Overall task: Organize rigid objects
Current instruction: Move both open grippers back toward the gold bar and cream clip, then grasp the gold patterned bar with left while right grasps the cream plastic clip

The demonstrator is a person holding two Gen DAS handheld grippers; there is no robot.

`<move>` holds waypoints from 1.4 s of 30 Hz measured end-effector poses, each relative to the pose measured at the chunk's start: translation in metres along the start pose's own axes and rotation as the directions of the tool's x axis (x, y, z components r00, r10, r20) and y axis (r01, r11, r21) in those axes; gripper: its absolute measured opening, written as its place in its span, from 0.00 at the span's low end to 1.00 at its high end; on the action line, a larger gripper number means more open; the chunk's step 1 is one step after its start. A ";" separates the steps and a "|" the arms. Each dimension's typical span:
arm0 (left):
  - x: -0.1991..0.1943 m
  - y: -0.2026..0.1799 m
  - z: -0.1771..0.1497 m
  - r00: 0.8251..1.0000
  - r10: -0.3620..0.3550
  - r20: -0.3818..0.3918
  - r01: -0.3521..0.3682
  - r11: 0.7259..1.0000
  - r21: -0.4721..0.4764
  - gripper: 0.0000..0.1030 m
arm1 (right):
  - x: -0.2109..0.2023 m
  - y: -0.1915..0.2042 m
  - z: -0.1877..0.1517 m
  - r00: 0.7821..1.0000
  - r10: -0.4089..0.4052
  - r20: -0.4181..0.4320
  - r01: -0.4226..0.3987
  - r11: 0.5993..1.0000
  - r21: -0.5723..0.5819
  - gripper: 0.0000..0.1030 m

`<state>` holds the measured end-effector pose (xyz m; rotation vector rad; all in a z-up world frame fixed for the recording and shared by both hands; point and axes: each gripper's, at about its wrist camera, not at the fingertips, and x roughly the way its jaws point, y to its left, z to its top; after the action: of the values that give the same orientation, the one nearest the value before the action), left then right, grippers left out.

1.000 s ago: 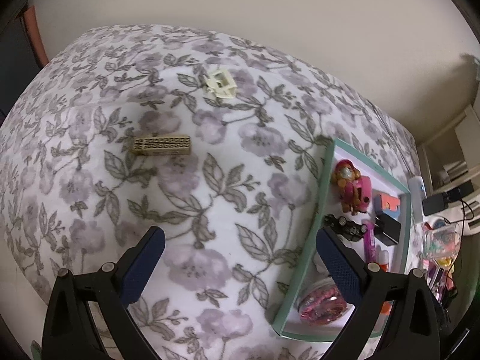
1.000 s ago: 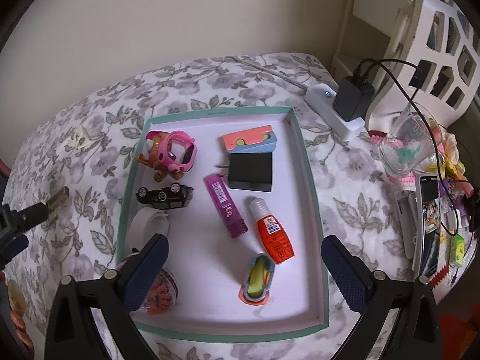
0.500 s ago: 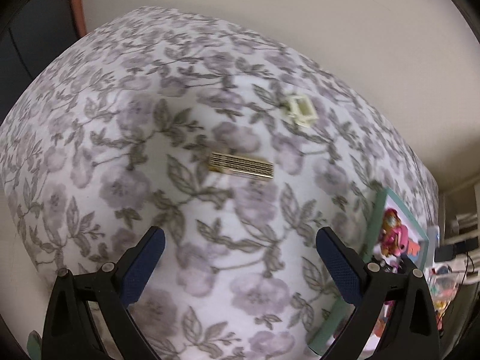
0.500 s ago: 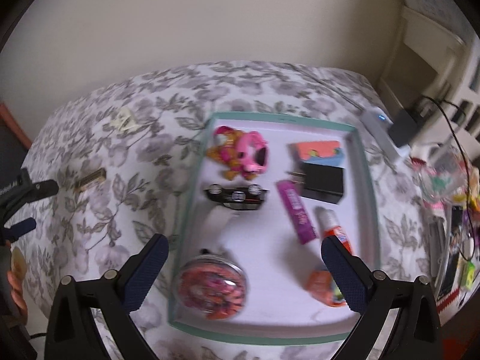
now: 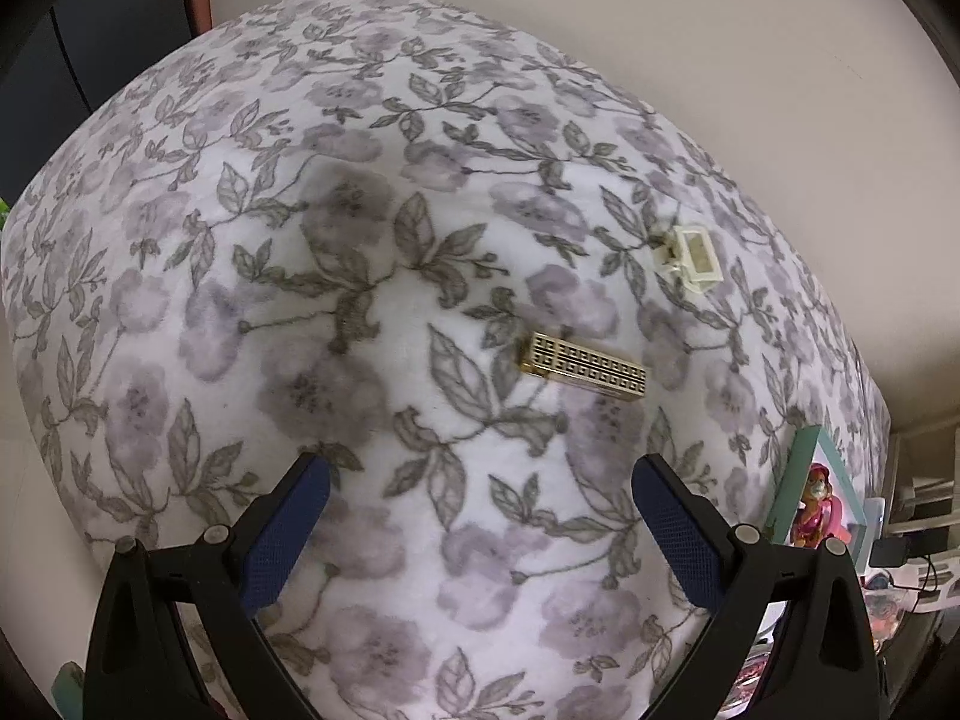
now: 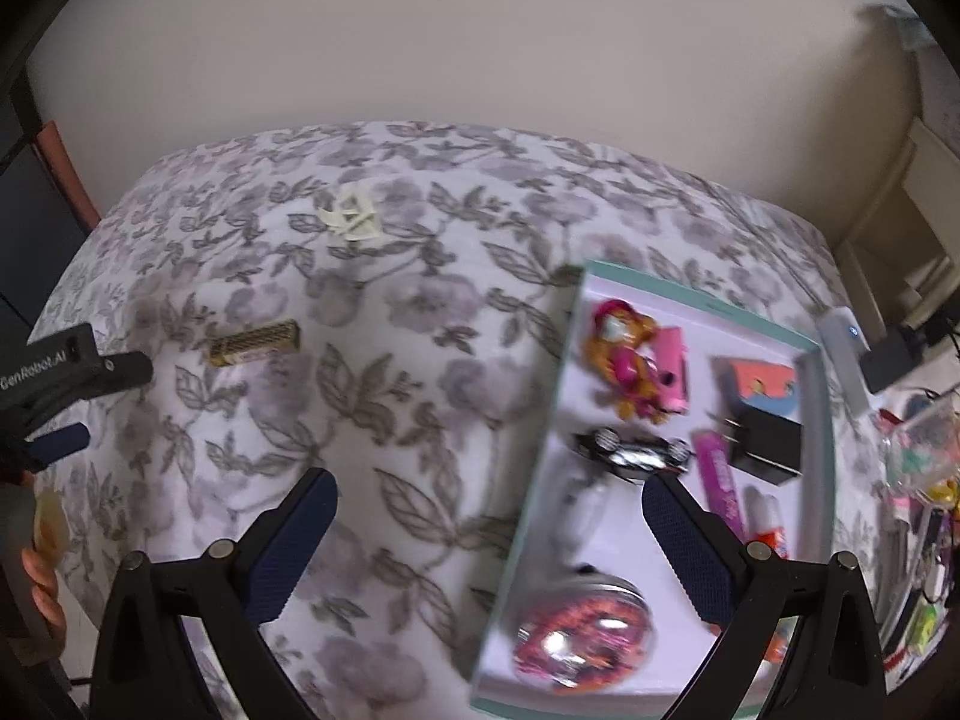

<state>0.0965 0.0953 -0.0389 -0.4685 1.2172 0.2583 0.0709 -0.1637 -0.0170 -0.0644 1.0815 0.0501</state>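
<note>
A gold patterned bar (image 5: 583,367) lies on the floral cloth ahead of my open, empty left gripper (image 5: 480,531); it also shows in the right wrist view (image 6: 255,343). A cream plastic clip (image 5: 691,258) lies farther back right, and also shows in the right wrist view (image 6: 354,217). My right gripper (image 6: 489,540) is open and empty over the left edge of the green-rimmed tray (image 6: 540,420). The tray holds a pink toy figure (image 6: 636,357), a toy car (image 6: 630,450), a black charger (image 6: 768,441) and a glitter jar (image 6: 579,639).
A power strip (image 6: 846,354) and clutter (image 6: 918,468) lie right of the tray. The wall runs behind the table. The left gripper's body (image 6: 54,378) and a hand show at the left of the right wrist view.
Both grippers swung left. The gold bar and clip shifted right in the left view. The tray slid right in the right view.
</note>
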 end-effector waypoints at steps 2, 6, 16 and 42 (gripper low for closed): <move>0.002 0.004 0.004 1.000 -0.020 -0.008 0.020 1.000 -0.006 0.98 | 0.004 0.010 0.005 1.000 -0.004 0.004 0.004 1.000 -0.013 1.00; 0.002 0.014 0.017 1.000 -0.018 0.001 0.018 1.000 0.007 0.98 | 0.014 0.023 0.013 1.000 0.014 0.003 -0.014 0.999 -0.031 1.00; 0.025 0.043 0.040 0.999 0.039 0.024 -0.041 0.997 0.068 0.98 | 0.061 0.051 0.029 0.997 0.059 -0.040 -0.061 0.997 -0.044 1.00; 0.100 -0.057 0.035 0.998 -0.008 0.060 -0.027 0.835 0.549 0.96 | 0.143 0.040 0.071 0.993 0.050 -0.103 -0.053 0.998 -0.027 1.00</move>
<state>0.1834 0.0566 -0.1124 0.0511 1.1716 -0.0781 0.1975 -0.1171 -0.1112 -0.0660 1.1853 0.1100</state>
